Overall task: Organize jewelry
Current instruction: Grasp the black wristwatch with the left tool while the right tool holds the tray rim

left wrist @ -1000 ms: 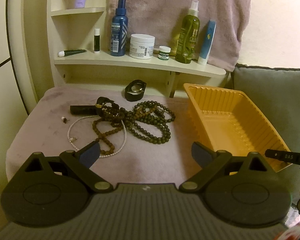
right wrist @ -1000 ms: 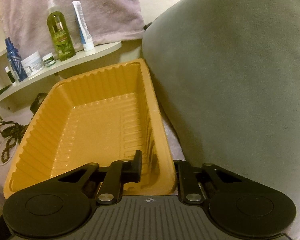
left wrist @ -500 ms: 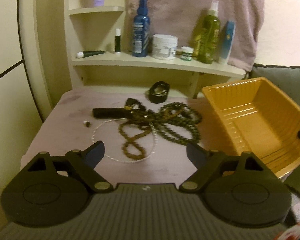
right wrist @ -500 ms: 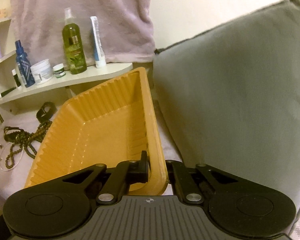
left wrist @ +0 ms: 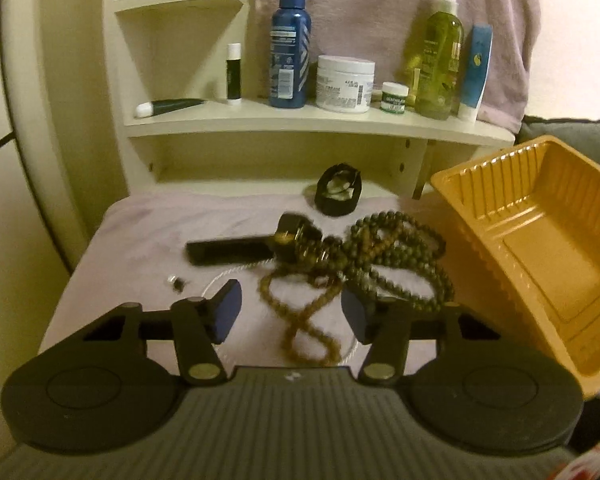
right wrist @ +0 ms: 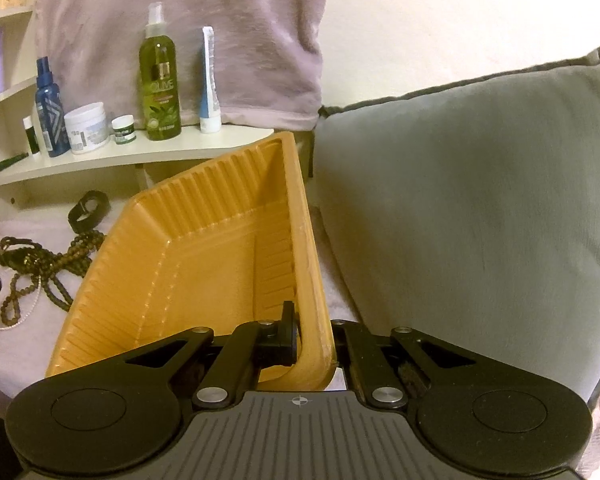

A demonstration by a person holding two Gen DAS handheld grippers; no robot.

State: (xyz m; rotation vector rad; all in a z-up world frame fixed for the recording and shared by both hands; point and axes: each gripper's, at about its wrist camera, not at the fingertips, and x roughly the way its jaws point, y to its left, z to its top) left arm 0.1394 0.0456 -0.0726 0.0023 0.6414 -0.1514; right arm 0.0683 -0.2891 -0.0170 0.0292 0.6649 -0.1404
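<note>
Cream wall; cream shelf bearing toiletries; mauve towel hung behind; grey cushion at right; dim yellowish light.

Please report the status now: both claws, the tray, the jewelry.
Left claw open above bead necklaces. Right claw shut on orange tray rim, tray tilted, nothing inside. Jewelry tangled on cloth: beads, watch, white chain. Path clear.

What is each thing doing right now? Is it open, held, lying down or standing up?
Left gripper: open, holding nothing, over the beads.
Right gripper: shut on the tray's rim.
Orange tray: tilted, empty.
Bead necklaces: tangled in a pile on the cloth.
Black watch: lying flat.
Green spray bottle: upright on the shelf.
Blue spray bottle: upright.
</note>
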